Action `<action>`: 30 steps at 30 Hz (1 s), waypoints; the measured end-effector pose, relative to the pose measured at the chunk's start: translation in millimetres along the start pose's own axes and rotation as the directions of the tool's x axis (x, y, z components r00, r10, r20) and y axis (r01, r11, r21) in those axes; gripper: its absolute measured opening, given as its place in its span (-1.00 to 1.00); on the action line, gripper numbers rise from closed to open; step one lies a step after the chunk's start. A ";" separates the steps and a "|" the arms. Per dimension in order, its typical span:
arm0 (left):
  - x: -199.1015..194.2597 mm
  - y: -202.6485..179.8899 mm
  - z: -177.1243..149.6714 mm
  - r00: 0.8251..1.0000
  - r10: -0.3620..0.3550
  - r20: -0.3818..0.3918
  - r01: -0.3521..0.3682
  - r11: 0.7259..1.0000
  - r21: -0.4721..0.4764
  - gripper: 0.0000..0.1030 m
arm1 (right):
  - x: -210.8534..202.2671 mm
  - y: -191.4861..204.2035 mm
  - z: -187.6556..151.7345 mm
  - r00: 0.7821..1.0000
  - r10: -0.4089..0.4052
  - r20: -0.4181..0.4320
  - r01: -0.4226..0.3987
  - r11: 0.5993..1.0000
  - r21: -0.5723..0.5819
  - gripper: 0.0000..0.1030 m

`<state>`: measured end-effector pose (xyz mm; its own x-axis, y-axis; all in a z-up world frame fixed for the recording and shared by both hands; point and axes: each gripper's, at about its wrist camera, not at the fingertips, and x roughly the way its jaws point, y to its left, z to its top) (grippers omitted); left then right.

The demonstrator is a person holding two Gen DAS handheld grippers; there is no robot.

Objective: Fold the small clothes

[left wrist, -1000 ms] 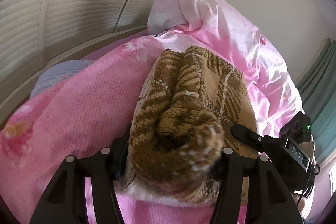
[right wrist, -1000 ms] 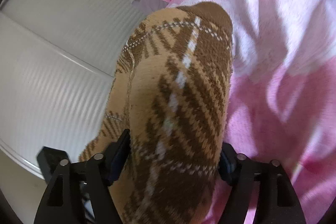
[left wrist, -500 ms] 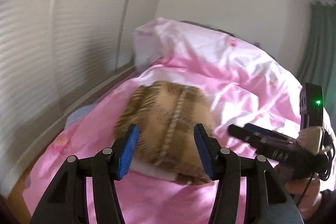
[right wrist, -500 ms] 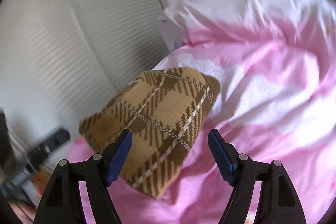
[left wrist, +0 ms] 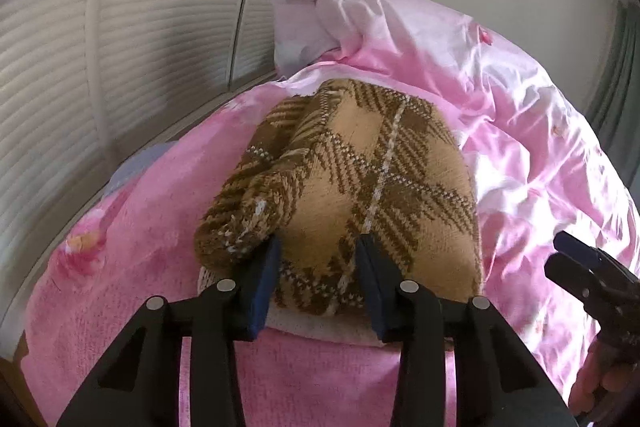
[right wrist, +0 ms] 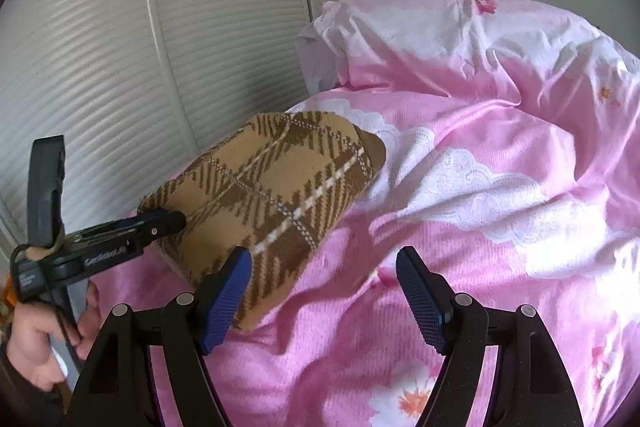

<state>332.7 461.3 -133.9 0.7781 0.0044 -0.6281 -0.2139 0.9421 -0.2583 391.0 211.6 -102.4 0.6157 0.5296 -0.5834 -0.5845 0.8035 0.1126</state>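
garment: brown-and-tan plaid knit piece [left wrist: 360, 187], soft, thick, light
left gripper [left wrist: 316, 283]: jaws closing on its near hem, 6 o'clock
right gripper [right wrist: 324, 291]: released, empty
grip: we pinch edges

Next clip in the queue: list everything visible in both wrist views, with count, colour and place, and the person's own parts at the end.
Folded knit garment: one, tan and brown plaid with white lines, lying on the pink blanket near the slatted doors.
Pink blanket: one, pink with flower prints and white lace patches, covering the bed.
Satin quilt: one, pale pink and white, bunched at the far end of the bed.
Slatted doors: white, two panels and part of a third in view, along the bed's far side.
Curtain: teal, at the left wrist view's right edge.
Left gripper: black with blue pads, jaws closing on the garment's near edge.
Right gripper: black with blue pads, open, nothing between them, beside the garment.
Hand: one, holding the left gripper's handle.
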 end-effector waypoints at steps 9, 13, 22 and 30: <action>-43.8 -37.4 -9.7 0.998 0.045 0.042 -0.048 0.996 0.072 0.21 | -36.2 25.2 -4.8 0.999 -0.030 0.038 0.033 0.996 -0.083 0.46; -95.0 -51.9 -26.8 0.995 0.087 0.058 -0.091 0.993 0.077 0.29 | -80.7 34.9 -9.5 0.997 -0.052 0.053 0.056 0.995 -0.081 0.46; -225.2 -127.8 -82.5 0.987 0.082 0.137 -0.106 0.979 0.177 0.55 | -219.2 48.6 -51.7 0.985 -0.147 0.089 0.153 0.986 -0.066 0.46; -306.6 -216.1 -128.4 0.983 0.014 0.185 -0.062 0.964 0.257 0.81 | -350.2 3.8 -102.9 0.954 -0.272 0.124 0.264 0.962 0.072 0.67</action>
<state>64.6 213.3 20.3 0.8708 0.0797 -0.4850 -0.1027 0.9945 -0.0209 118.8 1.2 19.6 0.8117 0.3209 -0.4880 -0.3614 0.9323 0.0118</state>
